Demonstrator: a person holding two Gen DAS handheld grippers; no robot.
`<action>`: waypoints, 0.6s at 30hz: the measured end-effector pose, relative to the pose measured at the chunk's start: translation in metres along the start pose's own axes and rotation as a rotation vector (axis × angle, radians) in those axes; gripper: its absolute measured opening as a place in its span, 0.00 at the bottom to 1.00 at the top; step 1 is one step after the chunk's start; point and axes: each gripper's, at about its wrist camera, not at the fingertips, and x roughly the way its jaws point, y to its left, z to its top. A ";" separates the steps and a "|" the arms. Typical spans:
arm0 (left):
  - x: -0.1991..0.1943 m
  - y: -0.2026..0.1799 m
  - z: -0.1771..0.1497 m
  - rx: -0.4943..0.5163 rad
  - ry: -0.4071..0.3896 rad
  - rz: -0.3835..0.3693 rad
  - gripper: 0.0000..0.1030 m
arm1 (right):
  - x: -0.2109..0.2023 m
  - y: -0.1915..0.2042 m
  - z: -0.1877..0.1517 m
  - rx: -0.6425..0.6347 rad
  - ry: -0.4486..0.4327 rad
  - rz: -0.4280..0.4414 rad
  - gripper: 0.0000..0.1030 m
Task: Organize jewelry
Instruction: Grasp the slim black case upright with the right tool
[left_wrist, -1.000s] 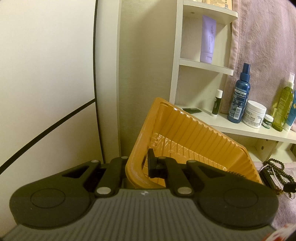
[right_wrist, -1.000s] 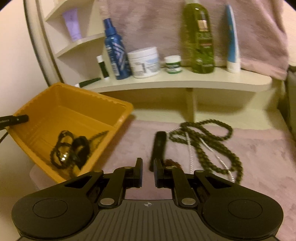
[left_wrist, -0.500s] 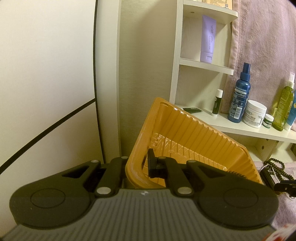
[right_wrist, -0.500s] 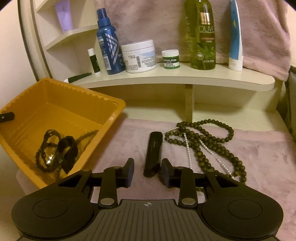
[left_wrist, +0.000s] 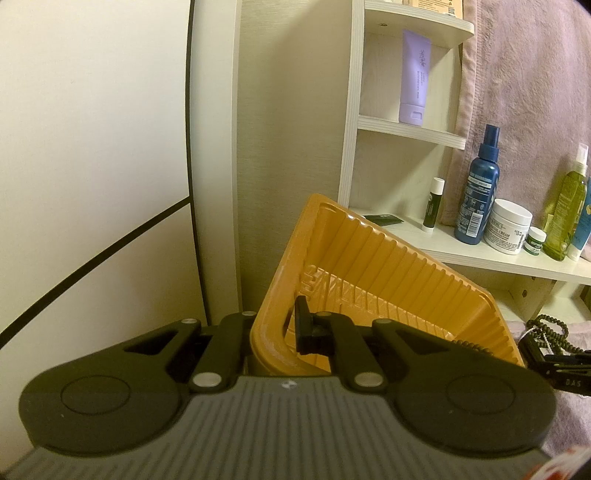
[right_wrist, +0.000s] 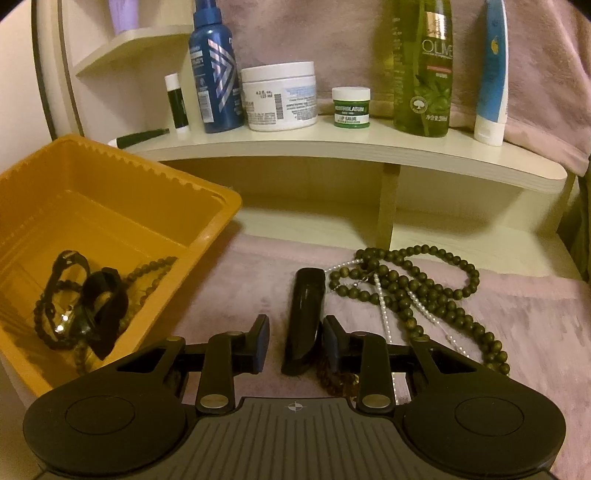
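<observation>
Pink cloth (right_wrist: 236, 280) covered the table below a shelf (right_wrist: 332, 147). On it the right gripper (right_wrist: 295, 341) stood spread around a black clip (right_wrist: 304, 317), beads (right_wrist: 417, 280) just beside. The left gripper (left_wrist: 273, 328) was clamped on the tray (left_wrist: 369, 258) rim; a watch (right_wrist: 85, 306) lay inside.

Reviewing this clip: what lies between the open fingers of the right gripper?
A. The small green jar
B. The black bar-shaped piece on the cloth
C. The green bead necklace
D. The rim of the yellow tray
B: in the right wrist view the right gripper stands open around the near end of the black bar-shaped piece on the pink cloth, the green bead necklace lying off to its right.
</observation>
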 end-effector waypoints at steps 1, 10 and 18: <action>0.000 0.000 0.000 0.000 0.000 0.000 0.07 | 0.000 0.001 0.000 -0.008 -0.002 0.000 0.28; -0.002 -0.001 0.000 -0.002 -0.002 -0.001 0.07 | -0.023 0.001 -0.015 -0.063 0.021 0.095 0.23; -0.004 -0.001 -0.001 -0.006 -0.004 0.000 0.07 | -0.035 0.001 -0.024 -0.044 0.055 0.099 0.26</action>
